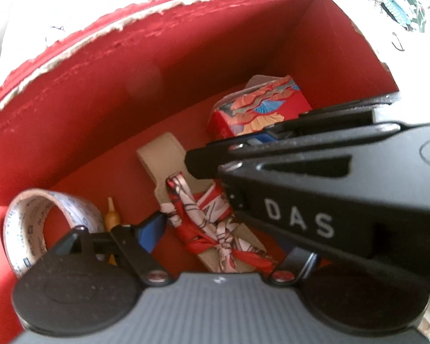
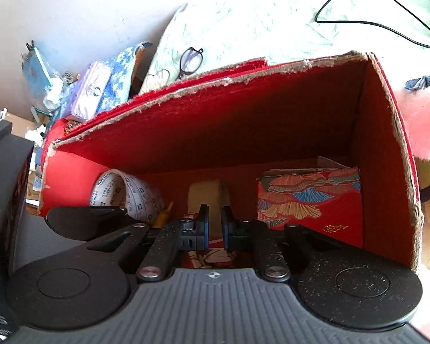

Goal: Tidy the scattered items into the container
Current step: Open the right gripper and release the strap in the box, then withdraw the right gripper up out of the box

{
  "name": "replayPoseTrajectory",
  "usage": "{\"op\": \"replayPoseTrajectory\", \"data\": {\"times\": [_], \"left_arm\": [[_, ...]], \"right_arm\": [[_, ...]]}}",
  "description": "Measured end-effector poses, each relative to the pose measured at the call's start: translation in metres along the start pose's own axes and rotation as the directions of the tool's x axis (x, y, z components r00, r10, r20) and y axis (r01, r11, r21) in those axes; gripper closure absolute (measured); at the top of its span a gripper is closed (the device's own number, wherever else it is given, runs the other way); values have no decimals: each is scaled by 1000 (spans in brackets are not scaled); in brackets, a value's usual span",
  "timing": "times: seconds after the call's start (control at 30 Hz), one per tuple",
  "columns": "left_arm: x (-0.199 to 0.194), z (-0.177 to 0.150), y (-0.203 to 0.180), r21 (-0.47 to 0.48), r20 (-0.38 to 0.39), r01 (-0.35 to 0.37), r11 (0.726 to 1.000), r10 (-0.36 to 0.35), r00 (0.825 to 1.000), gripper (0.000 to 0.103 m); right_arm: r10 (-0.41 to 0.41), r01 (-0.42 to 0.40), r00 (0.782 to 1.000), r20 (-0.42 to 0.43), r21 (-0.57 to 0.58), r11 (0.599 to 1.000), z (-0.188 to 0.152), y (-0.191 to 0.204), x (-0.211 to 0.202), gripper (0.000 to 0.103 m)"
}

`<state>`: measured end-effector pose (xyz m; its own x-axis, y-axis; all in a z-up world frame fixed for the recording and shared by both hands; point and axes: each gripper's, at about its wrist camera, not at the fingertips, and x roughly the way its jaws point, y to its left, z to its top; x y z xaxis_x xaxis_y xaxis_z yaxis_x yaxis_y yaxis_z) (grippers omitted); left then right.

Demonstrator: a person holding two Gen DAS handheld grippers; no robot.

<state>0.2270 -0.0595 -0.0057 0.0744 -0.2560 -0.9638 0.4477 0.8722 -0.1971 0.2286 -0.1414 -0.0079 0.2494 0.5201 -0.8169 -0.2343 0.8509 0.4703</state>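
- Standing open at the top: red box (image 2: 381, 149), its ragged walls closing in all four sides.
- Taking up the floor: tape roll (image 1: 28, 223) at one end, patterned carton (image 2: 309, 200) at the other, scarf-wrapped beige strap (image 1: 209, 229) between.
- Lying bare: floor along the far wall.
- Crossing above the strap: right tongs (image 1: 203, 160).

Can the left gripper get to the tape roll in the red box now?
Probably yes: the left gripper is open over the box, and nothing covers the tape roll beside its finger.
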Motion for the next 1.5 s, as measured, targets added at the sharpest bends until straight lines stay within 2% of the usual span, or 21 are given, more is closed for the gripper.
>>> {"op": "replayPoseTrajectory", "data": {"times": [0.1, 0.2, 0.3, 0.37, 0.5, 0.6, 0.7, 0.77, 0.9, 1.13, 1.2, 1.3, 1.37, 1.5], "left_arm": [[-4, -1, 2, -30, 24, 5, 1000, -4, 1000, 22], [-19, -5, 0, -32, 79, -46, 998, 48, 996, 11], [-31, -11, 0, -35, 113, -97, 995, 100, 988, 11], [-37, -15, 1, -49, 130, -141, 989, 147, 981, 11], [-55, -38, 18, -100, 183, -144, 984, 161, 970, 11], [-62, -46, 13, -116, 226, -202, 973, 223, 948, 11], [-72, -56, 13, -156, 270, -217, 964, 253, 929, 10], [-77, -61, 13, -184, 292, -234, 955, 281, 914, 9], [-90, -68, 9, -225, 336, -292, 930, 355, 872, 9], [-101, -77, 14, -337, 338, -379, 862, 486, 806, 6], [-98, -75, 12, -336, 340, -389, 858, 495, 799, 6], [-99, -76, 14, -347, 338, -386, 855, 498, 798, 6], [-101, -77, 16, -357, 332, -388, 850, 503, 798, 6], [-102, -79, 20, -382, 327, -375, 844, 504, 800, 6]], "right_arm": [[4, -4, 1000, 26, -8, 1000, -1, -3, -8, 90], [20, -19, 999, 34, -18, 1000, -2, -5, -12, 89], [33, -31, 997, 63, -26, 999, -1, -3, -12, 85], [6, -4, 998, 59, -32, 999, -1, -4, -14, 84], [-53, 56, 996, 69, -38, 998, 0, 2, -17, 84], [-93, 98, 992, 85, -57, 994, -2, 10, -22, 81], [-124, 132, 987, 107, -79, 988, -9, 19, -30, 78], [-166, 178, 977, 130, -84, 980, -14, 25, -36, 73], [-202, 216, 964, 174, -64, 974, -23, 31, -48, 71], [-275, 289, 939, 207, -42, 956, -34, 37, -53, 58], [-286, 301, 935, 209, -41, 953, -36, 38, -54, 58], [-302, 316, 929, 212, -33, 948, -38, 40, -55, 53], [-316, 328, 923, 222, -20, 944, -39, 41, -56, 46], [-322, 330, 917, 235, 6, 944, -41, 40, -61, 45]]}}
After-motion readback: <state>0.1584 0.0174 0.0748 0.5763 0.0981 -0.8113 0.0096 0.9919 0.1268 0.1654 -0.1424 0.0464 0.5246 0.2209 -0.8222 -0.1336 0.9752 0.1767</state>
